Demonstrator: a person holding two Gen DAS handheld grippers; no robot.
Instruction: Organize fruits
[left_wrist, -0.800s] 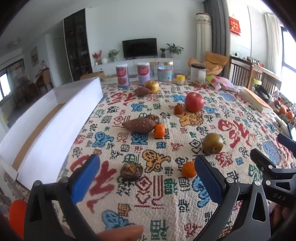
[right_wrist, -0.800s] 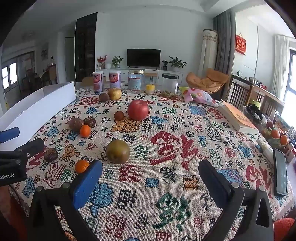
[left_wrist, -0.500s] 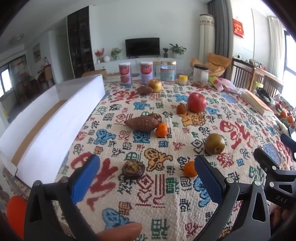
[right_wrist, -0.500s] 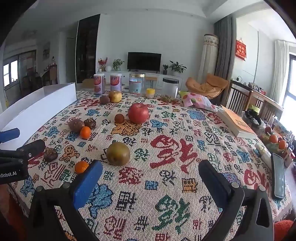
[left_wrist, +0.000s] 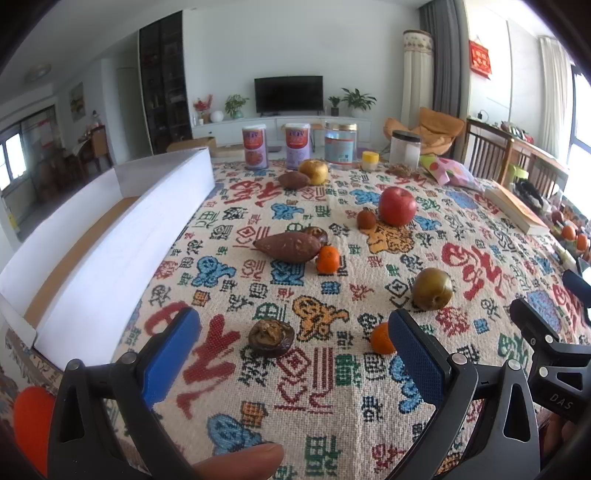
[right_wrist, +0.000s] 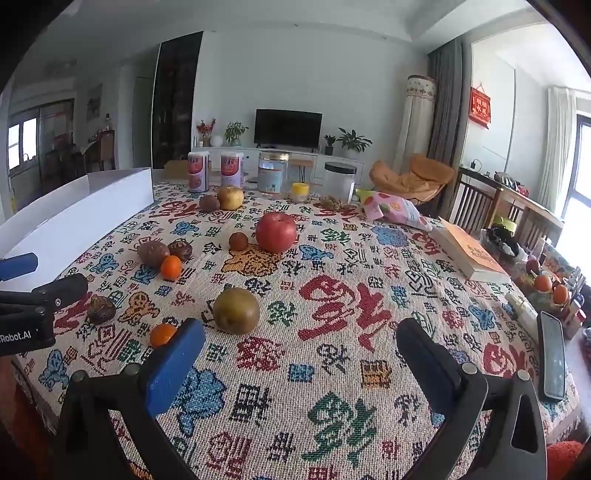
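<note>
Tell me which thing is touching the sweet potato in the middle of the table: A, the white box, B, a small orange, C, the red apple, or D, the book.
B: in the left wrist view a small orange sits right against the end of the sweet potato, while the red apple, the white box and the book all lie apart from it.

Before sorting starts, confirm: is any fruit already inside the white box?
No: the white box shows only its bare brown floor, while fruit such as the red apple lies out on the tablecloth.
</note>
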